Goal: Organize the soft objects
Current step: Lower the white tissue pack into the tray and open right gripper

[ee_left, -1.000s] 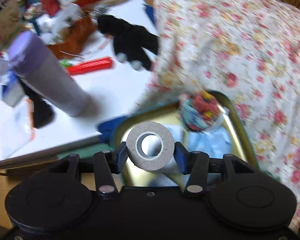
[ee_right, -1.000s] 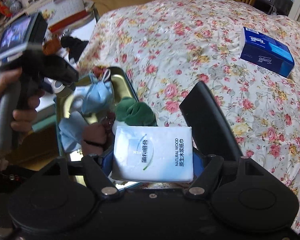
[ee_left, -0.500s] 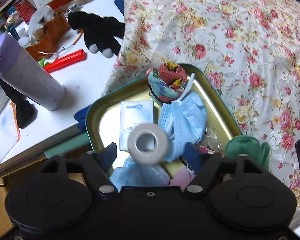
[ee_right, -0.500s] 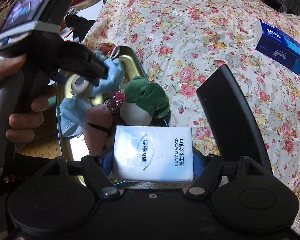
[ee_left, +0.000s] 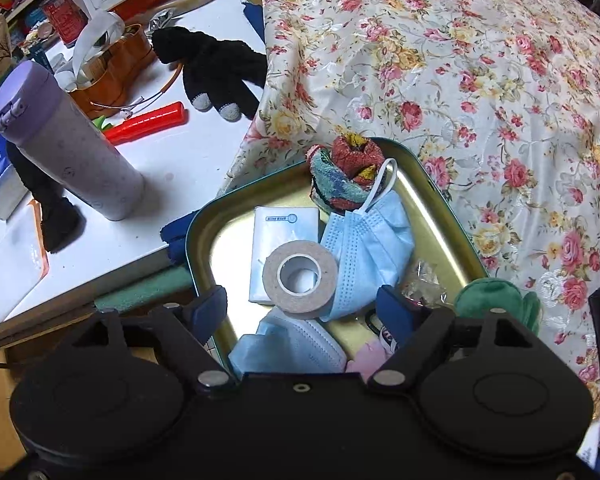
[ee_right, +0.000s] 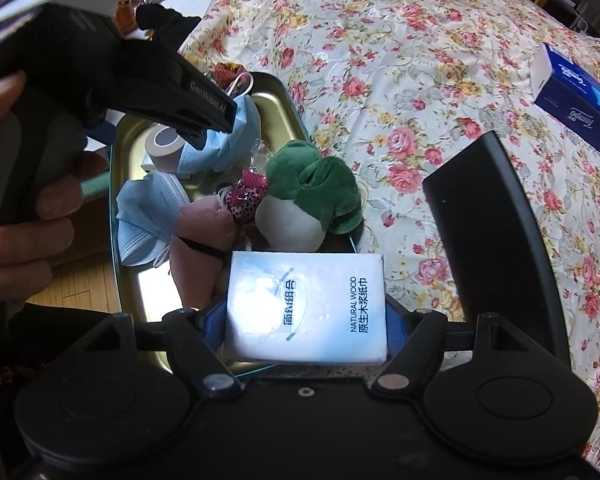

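Lilac plastic catches our eye first at far left of the left wrist view: a tall tumbler point(ee_left: 66, 142) standing on the white table point(ee_left: 172, 184), with a red-handled tool point(ee_left: 148, 122) and a black knit glove point(ee_left: 214, 70) lying beyond it. Moving right, we see the brass-coloured tin tray point(ee_left: 440, 224) resting half on the floral bedspread point(ee_left: 480, 80). Inside it lie a white tissue pack point(ee_left: 278, 232), a roll of beige tape point(ee_left: 300, 276) leaning on that pack, a blue face mask point(ee_left: 370, 248) and a rolled patterned sock point(ee_left: 348, 172). Our left gripper point(ee_left: 302, 304) hangs above the tray with its jaws spread wide and nothing between them; the tape sits free below.

In the right wrist view, our right gripper point(ee_right: 306, 316) is clamped on a second tissue packet point(ee_right: 306, 306), held over the tray's near end. Just past it we see a green and white plush point(ee_right: 308, 200) on the tray rim, then a black case point(ee_right: 496, 232), and farthest right a blue tissue box point(ee_right: 576, 100) on the bedspread.
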`<control>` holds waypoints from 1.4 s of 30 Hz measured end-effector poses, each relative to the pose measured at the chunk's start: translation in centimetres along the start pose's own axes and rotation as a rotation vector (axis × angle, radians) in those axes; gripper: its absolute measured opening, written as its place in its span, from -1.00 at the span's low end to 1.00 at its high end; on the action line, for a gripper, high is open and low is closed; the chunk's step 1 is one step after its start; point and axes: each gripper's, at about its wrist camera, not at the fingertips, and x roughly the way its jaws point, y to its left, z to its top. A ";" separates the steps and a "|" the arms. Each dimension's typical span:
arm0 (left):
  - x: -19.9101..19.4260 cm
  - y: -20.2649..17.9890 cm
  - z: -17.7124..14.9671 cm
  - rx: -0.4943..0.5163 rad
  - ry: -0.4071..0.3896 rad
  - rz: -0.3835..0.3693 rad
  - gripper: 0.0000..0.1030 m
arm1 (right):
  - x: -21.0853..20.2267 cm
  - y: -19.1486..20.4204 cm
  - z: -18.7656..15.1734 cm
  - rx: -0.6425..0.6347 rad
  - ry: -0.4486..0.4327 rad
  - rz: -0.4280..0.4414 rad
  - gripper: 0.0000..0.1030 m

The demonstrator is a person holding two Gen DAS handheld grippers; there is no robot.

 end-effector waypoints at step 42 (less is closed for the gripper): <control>0.1 0.4 -0.3 -0.010 -0.001 0.013 0.53 | 2.2 -0.3 1.4 0.067 0.082 -0.078 0.44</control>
